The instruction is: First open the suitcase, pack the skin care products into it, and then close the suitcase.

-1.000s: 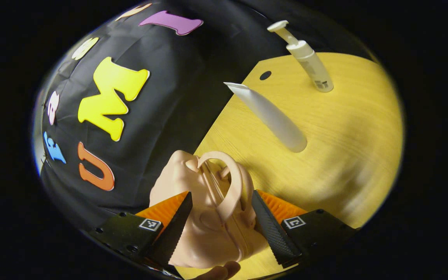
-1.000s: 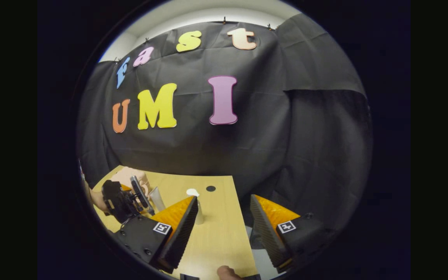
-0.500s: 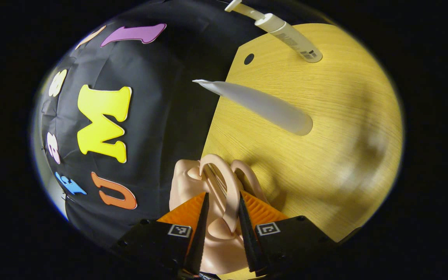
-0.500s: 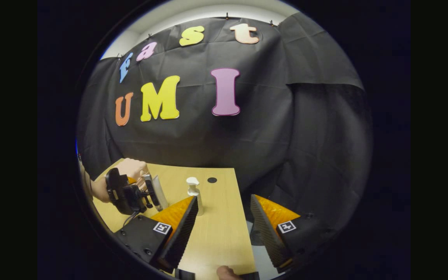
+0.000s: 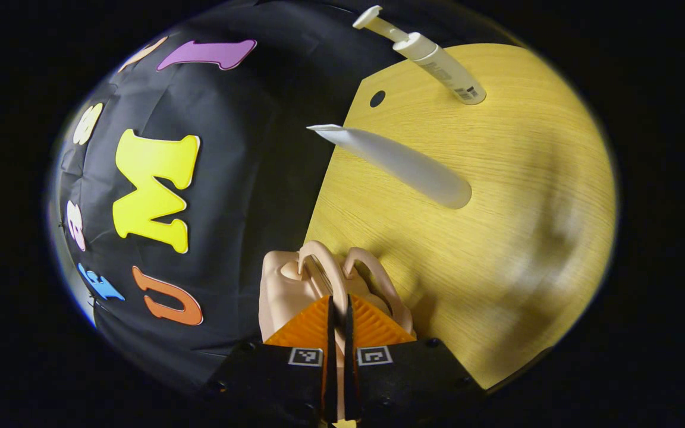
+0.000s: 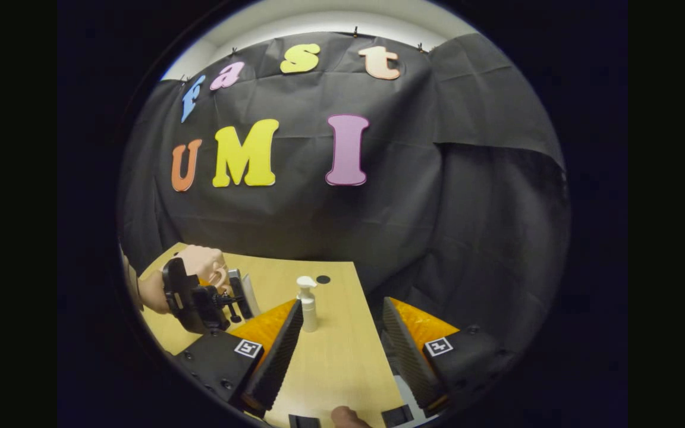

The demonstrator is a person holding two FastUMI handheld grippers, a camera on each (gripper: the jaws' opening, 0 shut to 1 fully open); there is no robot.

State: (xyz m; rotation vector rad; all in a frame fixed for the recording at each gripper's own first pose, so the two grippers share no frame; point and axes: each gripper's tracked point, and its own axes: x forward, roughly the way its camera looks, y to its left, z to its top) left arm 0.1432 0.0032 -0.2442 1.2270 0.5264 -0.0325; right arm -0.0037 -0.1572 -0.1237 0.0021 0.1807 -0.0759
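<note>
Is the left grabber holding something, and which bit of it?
Yes. The left gripper is shut on the suitcase, pinching one of its looped carry handles. The right gripper is open and holds nothing.

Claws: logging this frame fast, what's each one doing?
Left claw: closed on the suitcase handle.
Right claw: open, holding nothing.

In the left gripper view the left claw (image 5: 338, 309) covers the near part of the small peach suitcase (image 5: 286, 285), so the lower end of the handle (image 5: 326, 273) it clamps is hidden. In the right gripper view the suitcase (image 6: 204, 261) is mostly hidden behind the far-off left claw's body and the hand (image 6: 152, 291); the tube (image 6: 251, 294) is too small to make out. The tabletop (image 6: 336, 356) is cut off at the near edge.
</note>
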